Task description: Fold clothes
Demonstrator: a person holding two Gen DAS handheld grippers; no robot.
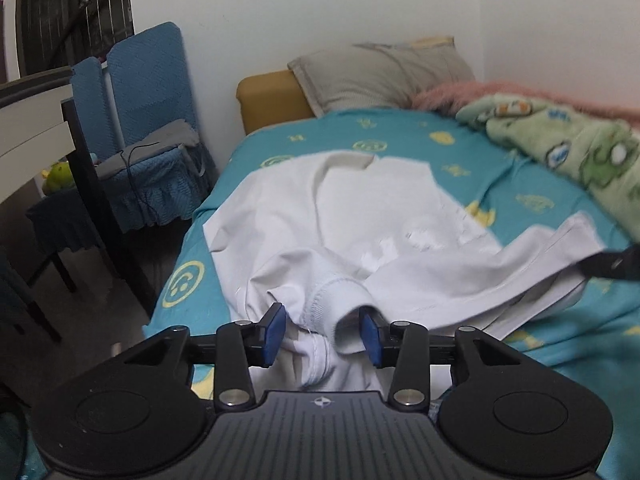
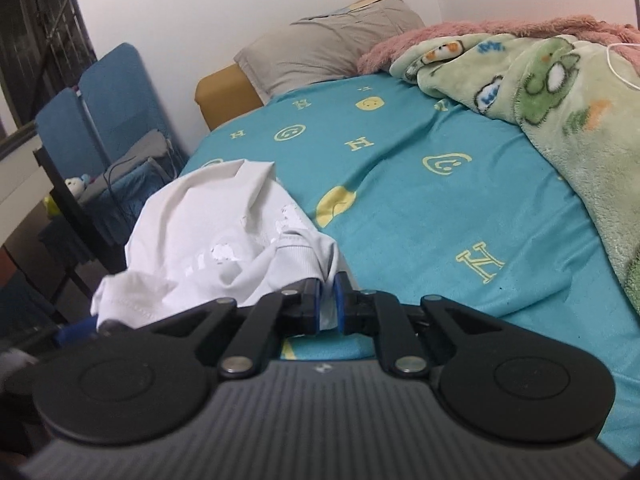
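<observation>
Teal bed sheet (image 2: 420,216) carries a white sweatshirt (image 1: 360,216), lying crumpled near the bed's left edge. Looks light, soft, floppy; likely to sag and bunch, so take it at ribbed cuffs or hem. Right gripper (image 2: 328,300) is clamped on a fabric fold. Left gripper (image 1: 323,334) stands apart around a ribbed cuff (image 1: 332,304), pads not pressing.

Left claw (image 1: 323,336): jaws apart, blue pads (image 1: 276,330) each side of bunched white shirt (image 1: 360,216) hem, cloth between pads, not pinched. Claw tilted downward.

Right claw (image 2: 328,304): jaws closed tight, pads (image 2: 341,300) pinching thin fold of shirt. Tilted downward. Its black tip visible at right edge of left wrist view, clamped on shirt edge.
</observation>
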